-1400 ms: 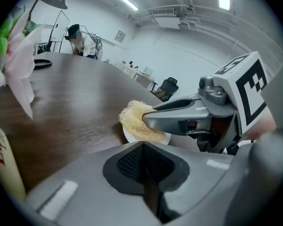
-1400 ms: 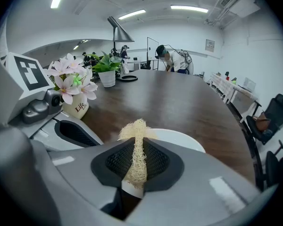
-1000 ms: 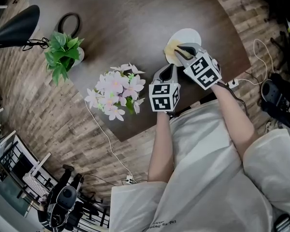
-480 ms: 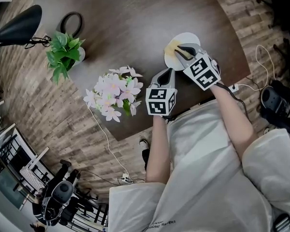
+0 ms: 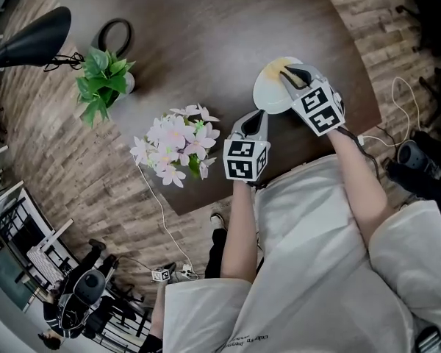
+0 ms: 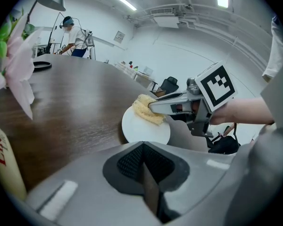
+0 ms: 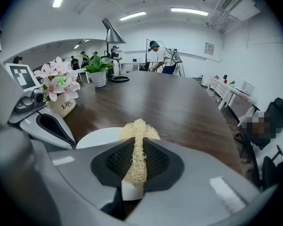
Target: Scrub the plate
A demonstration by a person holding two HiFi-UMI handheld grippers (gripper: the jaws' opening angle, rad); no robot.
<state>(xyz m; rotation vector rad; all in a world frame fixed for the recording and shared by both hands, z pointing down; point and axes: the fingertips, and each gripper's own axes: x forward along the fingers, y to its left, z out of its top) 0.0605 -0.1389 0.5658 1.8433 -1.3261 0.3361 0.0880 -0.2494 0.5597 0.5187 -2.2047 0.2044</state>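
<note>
In the head view, the white plate (image 5: 268, 94) lies on the dark desk (image 5: 206, 28) in the upper right of the frame. The right gripper (image 5: 288, 72) reaches over the plate's far rim, pinching a yellow sponge (image 5: 277, 68) that rests on the plate. The left gripper (image 5: 256, 116) sits just below the plate's near edge, touching it or very nearly. A bunch of pink flowers (image 5: 176, 140) stands to the left, with a green plant (image 5: 101, 81) farther toward the upper left.

In the left gripper view, the left gripper (image 6: 144, 173) fills the bottom of the frame, its jaws pressed together on nothing. The plate (image 6: 144, 131) lies just beyond them at centre, and the right gripper (image 6: 153, 108) comes in from the right, holding the sponge (image 6: 144, 108) down on the plate's far side.

In the right gripper view, the right gripper (image 7: 137, 166) is clamped on the sponge (image 7: 137, 140) – its frayed tip sticks out over the plate (image 7: 99, 136), lower left of centre. The left gripper (image 7: 56, 128) sits at the plate's left edge.
</note>
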